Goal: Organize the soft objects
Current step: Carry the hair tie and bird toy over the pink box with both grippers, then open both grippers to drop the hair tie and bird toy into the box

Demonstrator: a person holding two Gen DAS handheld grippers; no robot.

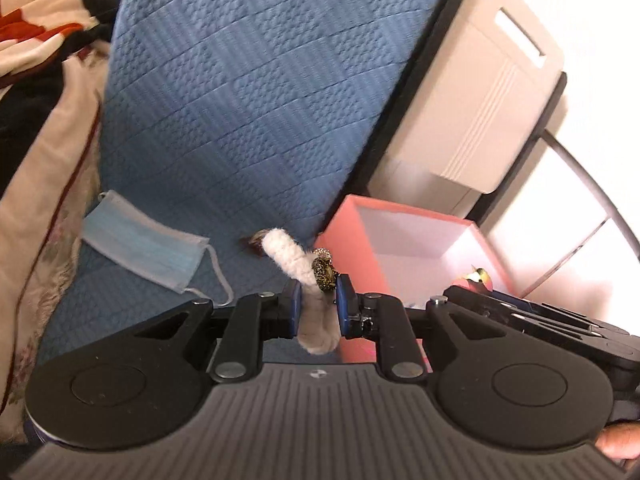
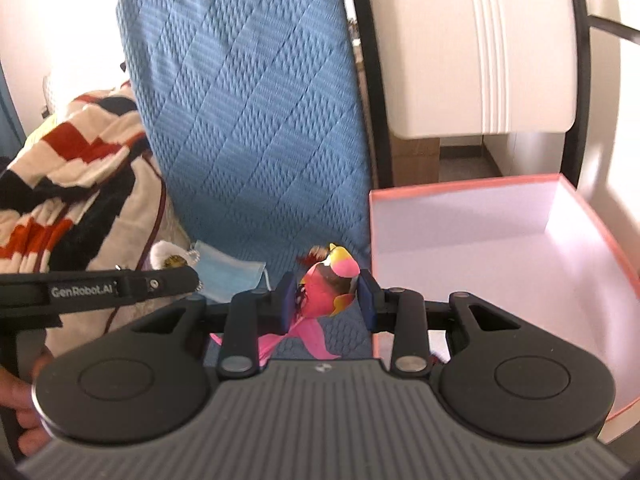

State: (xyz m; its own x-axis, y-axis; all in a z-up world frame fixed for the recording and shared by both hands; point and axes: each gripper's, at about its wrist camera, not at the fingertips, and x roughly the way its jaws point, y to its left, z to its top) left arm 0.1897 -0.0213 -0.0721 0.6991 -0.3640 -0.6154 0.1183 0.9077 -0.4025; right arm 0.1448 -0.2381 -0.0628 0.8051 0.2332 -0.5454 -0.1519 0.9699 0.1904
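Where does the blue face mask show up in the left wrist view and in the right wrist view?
Left wrist view: the face mask lies flat on the blue quilted cover, lower left, left of the held white fuzzy toy.
Right wrist view: the face mask sits left of centre, partly hidden behind the left gripper.
Shared landmark: the pink box, to the mask's right in both.

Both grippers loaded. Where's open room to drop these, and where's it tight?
Freest patch: the pink box, white floor bare in the right wrist view. Blue seat cover is bare between the face mask and the box's left wall. Crowded: the striped blanket piled along the seat's left side, and the narrow strip between mask and blanket.
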